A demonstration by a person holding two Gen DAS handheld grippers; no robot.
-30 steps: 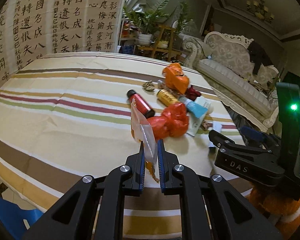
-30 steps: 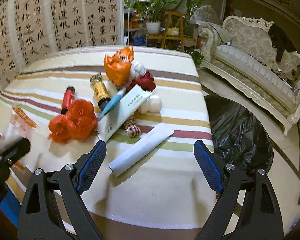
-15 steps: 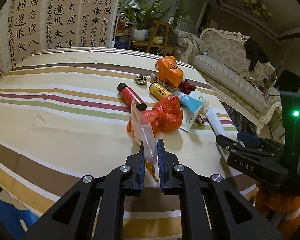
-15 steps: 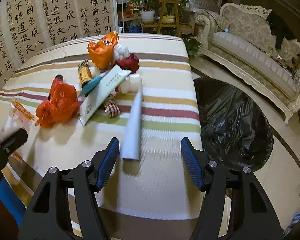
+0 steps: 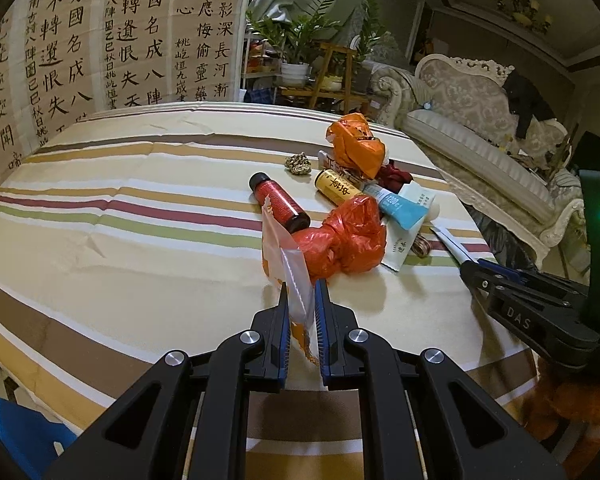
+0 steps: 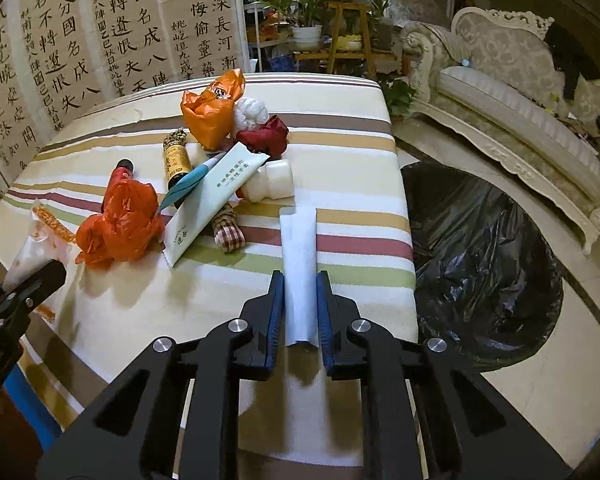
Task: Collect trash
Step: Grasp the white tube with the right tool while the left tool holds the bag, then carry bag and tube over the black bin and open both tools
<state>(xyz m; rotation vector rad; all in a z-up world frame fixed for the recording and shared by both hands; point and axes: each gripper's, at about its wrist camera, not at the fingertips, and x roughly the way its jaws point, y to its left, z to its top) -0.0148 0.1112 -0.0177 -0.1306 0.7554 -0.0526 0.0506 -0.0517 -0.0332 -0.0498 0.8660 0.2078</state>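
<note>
The right claw (image 6: 300,304) clamps a white packet (image 6: 298,256) near the table's (image 6: 360,92) right edge — just left of the black bin bag (image 6: 484,264) on the floor. The left claw (image 5: 300,320) grips a clear wrapper (image 5: 288,264). Lift the packet clear, swing right over the bag's mouth — then release; the wrapper follows.

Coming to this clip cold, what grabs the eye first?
The trash heap on the striped table: an orange bag at the far end and a red bag nearer, with bottles and packets between. Each gripper is shut on a piece: the left gripper pinches a clear wrapper, the right gripper a white packet. A black bin bag gapes open on the floor just right of the table.
</note>
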